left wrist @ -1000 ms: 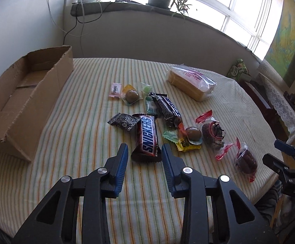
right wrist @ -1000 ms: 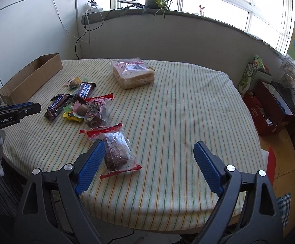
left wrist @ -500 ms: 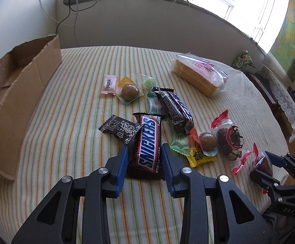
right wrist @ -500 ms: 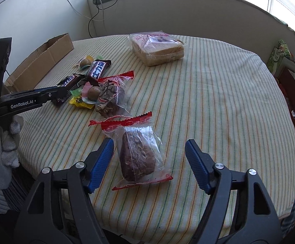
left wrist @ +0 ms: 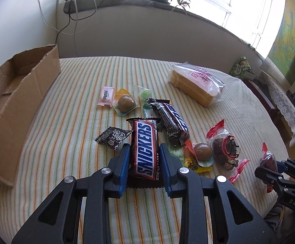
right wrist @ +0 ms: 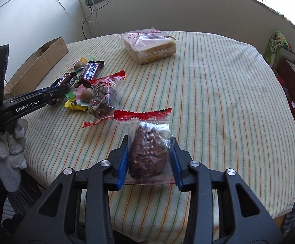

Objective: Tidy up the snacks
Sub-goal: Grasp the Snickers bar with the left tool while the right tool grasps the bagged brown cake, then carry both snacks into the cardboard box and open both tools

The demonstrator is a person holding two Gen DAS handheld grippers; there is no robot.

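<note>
Two grippers are at work on the striped tablecloth (left wrist: 70, 109), and each of yours has a snack between its fingers.

At the far left, the open cardboard box (left wrist: 15, 93) sits on the table edge, well apart from the pile of snacks.

Your left gripper (left wrist: 144, 152) points down over the Snickers bar (left wrist: 145, 148). Its jaws are closing, and both blue pads sit against the long sides of the wrapper near its near end. The bar lies flat on the cloth. Just left of it lies a small black sachet (left wrist: 112, 138), touching its edge. Beyond these lie a pink sachet (left wrist: 106, 96) and a round brown sweet in a clear wrapper (left wrist: 126, 103). A second dark chocolate bar (left wrist: 171, 124) lies just right of the Snickers bar, angled away from you. To its right are another round brown sweet (left wrist: 202, 152) and a clear packet with red ends (left wrist: 225, 148). A bagged loaf of sliced bread (left wrist: 196, 85) lies at the far right of the group, apart from the rest.

Your right gripper (right wrist: 150, 158) holds position at the near right edge of the table. Its jaws are closing on the brown cake in a clear red-topped packet (right wrist: 147, 152); the pads press the film on both sides, and the packet stands up between them. A gloved hand (right wrist: 4, 152) shows at the left of the right wrist view, behind the left gripper.
</note>
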